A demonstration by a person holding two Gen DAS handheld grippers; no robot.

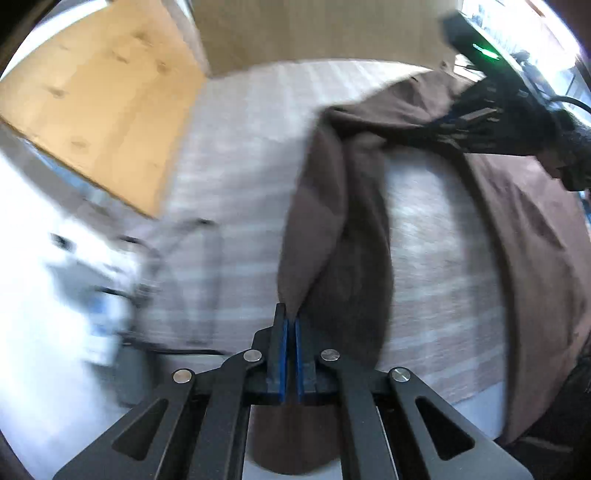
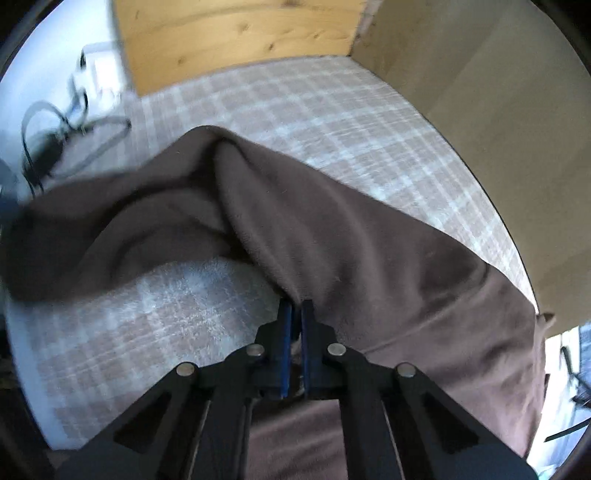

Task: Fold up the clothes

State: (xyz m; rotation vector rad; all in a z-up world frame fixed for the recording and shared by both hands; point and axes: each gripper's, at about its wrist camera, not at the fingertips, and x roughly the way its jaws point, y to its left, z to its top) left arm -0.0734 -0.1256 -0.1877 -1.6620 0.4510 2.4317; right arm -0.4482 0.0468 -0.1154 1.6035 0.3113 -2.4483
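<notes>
A brown garment (image 1: 343, 221) hangs lifted above a pink and white checked cloth (image 1: 240, 206) on the table. My left gripper (image 1: 291, 317) is shut on one edge of it; the fabric drapes from the blue pads. In the left wrist view the right gripper (image 1: 480, 114) shows at the upper right, gripping the garment's other end. In the right wrist view my right gripper (image 2: 295, 306) is shut on the brown garment (image 2: 332, 229), which stretches left and falls over the checked cloth (image 2: 332, 122).
A pale wooden board (image 1: 99, 99) stands at the table's far edge, also in the right wrist view (image 2: 240, 33). Dark cables (image 2: 55, 136) and a white device lie at the left on a white surface. A beige wall (image 2: 498, 110) borders the right.
</notes>
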